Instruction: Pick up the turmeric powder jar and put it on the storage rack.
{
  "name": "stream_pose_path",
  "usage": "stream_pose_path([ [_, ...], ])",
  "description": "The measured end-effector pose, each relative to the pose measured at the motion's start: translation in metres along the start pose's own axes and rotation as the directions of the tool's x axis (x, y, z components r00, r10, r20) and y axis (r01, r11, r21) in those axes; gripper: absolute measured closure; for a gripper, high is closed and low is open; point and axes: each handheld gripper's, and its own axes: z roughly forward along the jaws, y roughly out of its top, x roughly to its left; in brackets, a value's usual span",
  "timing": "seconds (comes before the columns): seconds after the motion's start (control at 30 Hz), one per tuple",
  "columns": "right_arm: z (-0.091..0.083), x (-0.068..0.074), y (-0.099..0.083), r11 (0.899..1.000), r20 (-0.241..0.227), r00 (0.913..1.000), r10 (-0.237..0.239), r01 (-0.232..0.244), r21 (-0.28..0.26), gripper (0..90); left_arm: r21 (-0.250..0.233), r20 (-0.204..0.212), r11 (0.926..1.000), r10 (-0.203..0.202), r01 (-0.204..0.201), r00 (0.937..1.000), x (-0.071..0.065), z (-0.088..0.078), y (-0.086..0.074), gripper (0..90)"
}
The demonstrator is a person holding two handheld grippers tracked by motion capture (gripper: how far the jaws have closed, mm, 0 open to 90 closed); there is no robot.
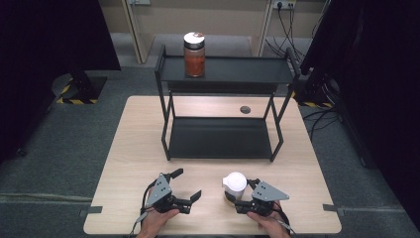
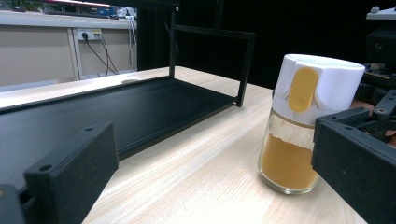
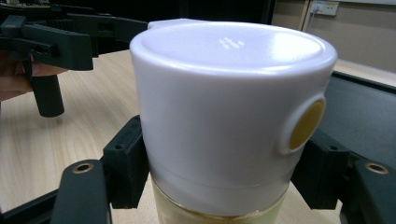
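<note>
Right gripper [image 3: 219, 186] fingers clamp the spice jar [image 3: 224, 116] — white cap (yellow button) — upright.

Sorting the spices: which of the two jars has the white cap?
The small jar of yellow powder on the table, gripped by the right tool. The other jar, on the rack's top shelf, holds reddish contents.

A pale wooden tabletop [image 1: 138, 148] stands on a grey carpeted floor [image 1: 54, 148]. Dark curtains [image 1: 44, 39] hang at the left, and more dark drapes [image 1: 376, 74] fill the right side. Yellow-and-black striped tape [image 1: 74, 100] marks the foot of a stand at the left. Along the far side runs a beige wall [image 1: 223, 20] with a wall socket [image 1: 283, 5], from which black cables [image 1: 282, 34] trail down to the floor. The light is even and soft.
</note>
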Motion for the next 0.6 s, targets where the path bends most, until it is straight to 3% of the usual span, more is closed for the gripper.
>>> stream_pose_path([
  [0.2,-0.004,0.002,0.002,1.0,-0.001,0.9998,0.021,-0.021,-0.009,30.9,0.001,-0.001,1.0,0.004,-0.004,1.0,0.0,0.0,0.0,0.3],
  [0.6,-0.013,0.0,0.029,1.0,0.017,0.9998,-0.007,0.008,-0.026,30.9,0.006,-0.001,1.0,0.004,-0.004,1.0,-0.001,0.0,0.0,0.3],
])
